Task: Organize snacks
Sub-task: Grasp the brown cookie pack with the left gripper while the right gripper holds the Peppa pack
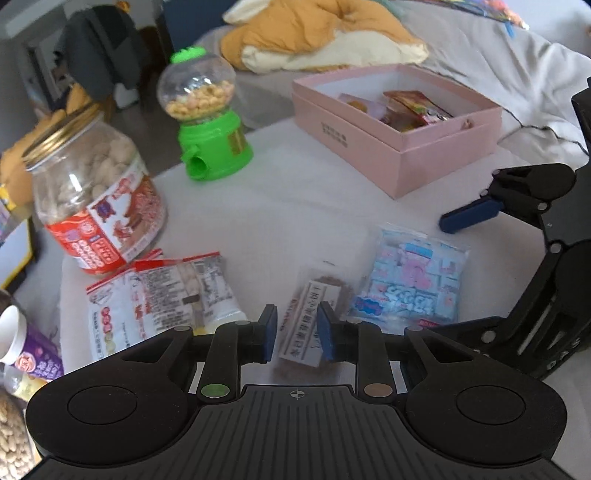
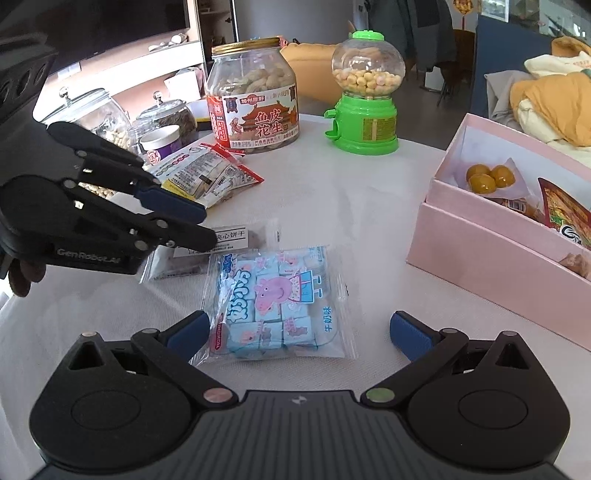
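My left gripper [image 1: 297, 334] hovers over a clear packet of brown sandwich biscuits [image 1: 314, 328] with a white label; its jaws are narrowly apart on either side of the packet, and I cannot tell if they pinch it. In the right wrist view the left gripper [image 2: 205, 225] sits on that packet [image 2: 229, 245]. My right gripper [image 2: 299, 328] is wide open around the near end of a blue Peppa Pig candy bag [image 2: 275, 299], which also shows in the left wrist view [image 1: 410, 280]. A pink open box [image 1: 399, 129] holds several snacks.
A peanut jar [image 2: 253, 94], a green candy dispenser [image 2: 365, 92] and a red-and-white snack bag [image 2: 207, 171] stand on the white table [image 2: 332, 192]. Glass jars [image 2: 92, 110] and a purple cup [image 2: 160, 142] are at the left. A sofa with an orange blanket [image 1: 317, 33] lies behind.
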`<state>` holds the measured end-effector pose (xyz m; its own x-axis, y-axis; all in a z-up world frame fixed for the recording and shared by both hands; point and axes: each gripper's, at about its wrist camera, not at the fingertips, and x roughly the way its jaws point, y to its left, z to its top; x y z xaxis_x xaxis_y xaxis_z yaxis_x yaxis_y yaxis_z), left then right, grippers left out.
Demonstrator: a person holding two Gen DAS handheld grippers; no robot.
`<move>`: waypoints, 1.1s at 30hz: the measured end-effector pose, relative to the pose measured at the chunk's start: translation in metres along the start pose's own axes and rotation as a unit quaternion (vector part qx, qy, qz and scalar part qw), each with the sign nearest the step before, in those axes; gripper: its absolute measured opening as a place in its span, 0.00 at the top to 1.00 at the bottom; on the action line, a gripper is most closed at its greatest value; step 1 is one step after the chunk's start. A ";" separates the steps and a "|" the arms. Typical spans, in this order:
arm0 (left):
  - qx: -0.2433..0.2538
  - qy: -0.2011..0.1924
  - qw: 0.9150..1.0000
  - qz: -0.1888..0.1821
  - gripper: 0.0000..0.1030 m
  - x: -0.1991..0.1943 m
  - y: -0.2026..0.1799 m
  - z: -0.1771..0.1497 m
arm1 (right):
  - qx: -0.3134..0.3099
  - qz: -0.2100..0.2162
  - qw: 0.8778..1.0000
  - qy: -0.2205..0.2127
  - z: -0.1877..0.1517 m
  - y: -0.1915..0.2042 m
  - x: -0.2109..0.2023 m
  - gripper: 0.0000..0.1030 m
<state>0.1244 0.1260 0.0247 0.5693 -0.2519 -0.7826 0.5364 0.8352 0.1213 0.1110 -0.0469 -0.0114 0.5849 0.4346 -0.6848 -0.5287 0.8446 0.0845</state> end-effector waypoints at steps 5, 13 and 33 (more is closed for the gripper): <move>0.035 0.014 0.999 -0.007 0.73 -0.004 -0.005 -0.001 | -0.001 -0.001 1.000 -0.002 0.000 0.001 0.000 0.00; 0.072 0.016 0.997 -0.033 0.61 -0.004 -0.012 -0.005 | -0.003 0.001 1.000 -0.001 -0.001 0.000 -0.001 0.00; -0.151 -0.048 0.987 0.041 0.57 -0.010 0.004 -0.036 | 0.047 -0.018 0.999 -0.019 -0.009 -0.020 -0.021 0.00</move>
<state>0.0986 0.1489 0.0108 0.6666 -0.2104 -0.7151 0.2850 0.9584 -0.0164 0.1041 -0.0754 -0.0052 0.6260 0.4130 -0.6615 -0.4479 0.8848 0.1286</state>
